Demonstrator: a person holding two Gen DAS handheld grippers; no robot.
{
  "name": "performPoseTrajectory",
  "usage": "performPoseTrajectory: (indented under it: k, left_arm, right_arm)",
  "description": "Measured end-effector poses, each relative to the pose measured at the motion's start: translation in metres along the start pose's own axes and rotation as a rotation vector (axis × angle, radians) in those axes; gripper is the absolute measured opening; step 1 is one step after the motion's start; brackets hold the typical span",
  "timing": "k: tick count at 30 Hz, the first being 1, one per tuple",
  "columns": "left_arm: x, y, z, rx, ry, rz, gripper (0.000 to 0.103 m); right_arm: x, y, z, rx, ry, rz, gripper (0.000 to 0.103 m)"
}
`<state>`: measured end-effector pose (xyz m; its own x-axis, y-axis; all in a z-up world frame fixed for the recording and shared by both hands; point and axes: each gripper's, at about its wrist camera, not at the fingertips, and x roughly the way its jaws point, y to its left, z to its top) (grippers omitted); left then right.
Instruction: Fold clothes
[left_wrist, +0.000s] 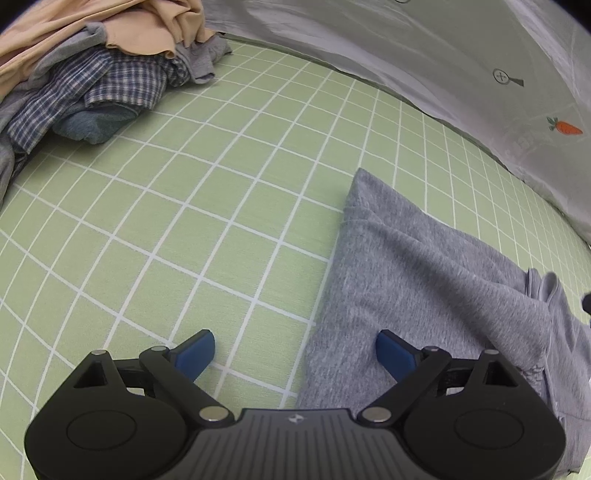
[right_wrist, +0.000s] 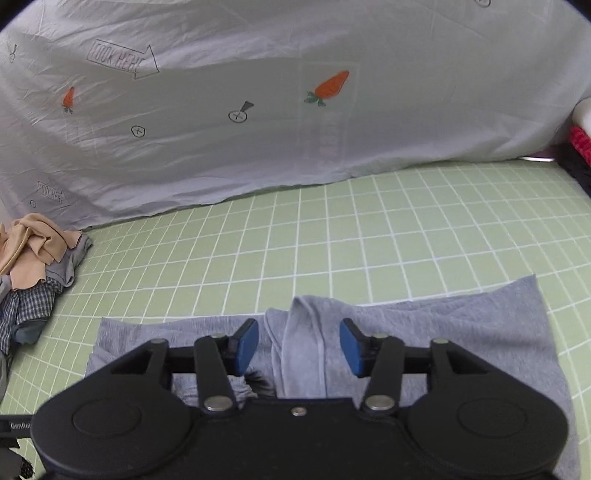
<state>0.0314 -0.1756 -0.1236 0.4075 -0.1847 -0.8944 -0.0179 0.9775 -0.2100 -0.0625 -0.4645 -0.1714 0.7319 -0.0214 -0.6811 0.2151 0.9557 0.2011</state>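
Observation:
A grey knit garment (left_wrist: 417, 280) lies spread on the green checked sheet (left_wrist: 207, 229). My left gripper (left_wrist: 295, 350) is open, low over the garment's left edge, with one blue pad over the sheet and the other over the grey cloth. In the right wrist view the same garment (right_wrist: 443, 325) lies flat, with a raised fold (right_wrist: 303, 332) in its middle. My right gripper (right_wrist: 298, 343) is open and straddles that fold, holding nothing.
A heap of unfolded clothes (left_wrist: 92, 70) with beige, blue plaid and grey pieces sits at the far left; it also shows in the right wrist view (right_wrist: 33, 273). A white carrot-print sheet (right_wrist: 258, 110) rises along the back. Red and dark items (right_wrist: 580, 147) lie at the far right.

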Motion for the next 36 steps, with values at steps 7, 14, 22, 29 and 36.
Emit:
performPoseTrajectory:
  k: [7, 14, 22, 29, 36]
  left_arm:
    - [0.000, -0.003, 0.000, -0.002, 0.006, -0.012, 0.094]
    - [-0.005, -0.010, -0.004, 0.044, 0.012, -0.025, 0.094]
    - [-0.013, -0.010, -0.021, 0.058, 0.038, -0.032, 0.094]
    - [-0.012, -0.011, -0.028, 0.025, 0.051, -0.070, 0.092]
    - [-0.017, -0.024, -0.032, 0.042, 0.024, -0.110, 0.045]
  right_arm:
    - [-0.014, -0.047, -0.028, 0.073, 0.059, -0.254, 0.065]
    - [-0.013, -0.043, -0.068, 0.037, 0.199, -0.232, 0.072]
    - [-0.026, -0.005, -0.081, -0.142, 0.254, -0.197, 0.081]
    - [-0.058, -0.044, -0.078, 0.031, 0.192, -0.271, 0.087]
    - [-0.073, -0.068, -0.085, 0.093, 0.187, -0.296, 0.087]
